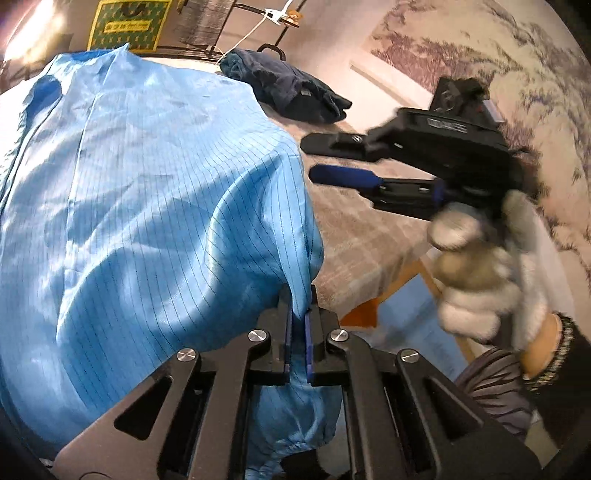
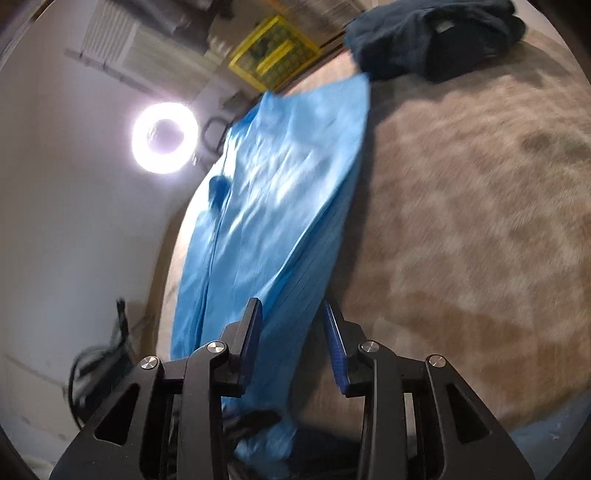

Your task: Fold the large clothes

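A large light-blue pinstriped garment (image 1: 140,192) lies spread on the table (image 1: 362,236). My left gripper (image 1: 300,299) is shut on the garment's near right edge, with the elastic cuff hanging below the fingers. My right gripper (image 1: 306,157) is open and empty, just right of the garment's edge and above the tablecloth, held by a gloved hand (image 1: 476,266). In the right wrist view the garment (image 2: 280,184) stretches away between and beyond the open right gripper (image 2: 291,306); the fingers stand apart and grip nothing.
A dark navy garment (image 1: 295,88) lies bunched at the table's far end; it also shows in the right wrist view (image 2: 436,37). A yellow-green box (image 1: 129,26) stands behind the table. A bright ring light (image 2: 164,138) is off to the left. The table's near edge (image 1: 373,306) is at the right.
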Available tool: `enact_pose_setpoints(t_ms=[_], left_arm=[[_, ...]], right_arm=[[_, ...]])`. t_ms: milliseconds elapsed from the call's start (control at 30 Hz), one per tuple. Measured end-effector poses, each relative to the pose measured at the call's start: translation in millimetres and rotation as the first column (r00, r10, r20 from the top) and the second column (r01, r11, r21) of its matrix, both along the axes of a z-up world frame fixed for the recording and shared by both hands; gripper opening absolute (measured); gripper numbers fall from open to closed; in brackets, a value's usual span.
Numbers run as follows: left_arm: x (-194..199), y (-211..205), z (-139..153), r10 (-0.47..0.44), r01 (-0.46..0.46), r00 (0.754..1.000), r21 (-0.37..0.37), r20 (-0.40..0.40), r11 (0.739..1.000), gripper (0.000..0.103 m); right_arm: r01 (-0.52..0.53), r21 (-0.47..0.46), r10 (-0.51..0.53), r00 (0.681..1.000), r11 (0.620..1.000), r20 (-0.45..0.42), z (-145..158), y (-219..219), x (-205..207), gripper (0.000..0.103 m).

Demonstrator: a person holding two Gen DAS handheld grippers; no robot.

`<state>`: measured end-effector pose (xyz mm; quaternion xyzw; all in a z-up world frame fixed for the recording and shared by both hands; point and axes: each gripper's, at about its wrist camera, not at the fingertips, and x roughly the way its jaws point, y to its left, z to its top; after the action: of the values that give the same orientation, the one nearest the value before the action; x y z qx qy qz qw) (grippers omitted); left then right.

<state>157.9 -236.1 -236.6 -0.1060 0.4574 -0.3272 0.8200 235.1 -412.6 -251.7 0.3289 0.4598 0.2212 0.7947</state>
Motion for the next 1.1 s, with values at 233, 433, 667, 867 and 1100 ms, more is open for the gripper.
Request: enact_pose_setpoints(t_ms=[233,433,667,867,1100], left_arm=[[-4.8,9.4,10.8,0.01,-0.012,0.999,-0.068,-0.035,0.998,0.002],[6.6,19.6,18.8,0.015,-0.022,0.998,-0.114,-0.06,0.993,0.002],[8.3,36.9,14.8,0.031,-0.047,0.994,-0.161,-0.101,0.986,0.002],[8.3,56.8,6.8,0.054,-0.09,0.985,-0.226,-0.161,0.97,0.002],[-0.5,95.0,8.5,0.121,-0.169,0.975,-0.266,-0.187,0.949,0.002]], right_arm=[[0.124,0.042,-0.123,0.992,0.991,-0.024,-10.1,-8.9,64.9,0.047],[0.198,0.013,-0.197,0.978,0.98,-0.069,-33.0,1.7,114.6,0.048],[0.224,-0.037,-0.227,0.971,0.974,-0.07,-34.2,11.6,141.8,0.006],[0.208,-0.253,-0.21,0.978,0.945,0.021,0.3,43.3,144.1,0.002],[0.168,-0.397,-0.122,0.983,0.902,0.14,47.8,103.7,142.6,0.001]])
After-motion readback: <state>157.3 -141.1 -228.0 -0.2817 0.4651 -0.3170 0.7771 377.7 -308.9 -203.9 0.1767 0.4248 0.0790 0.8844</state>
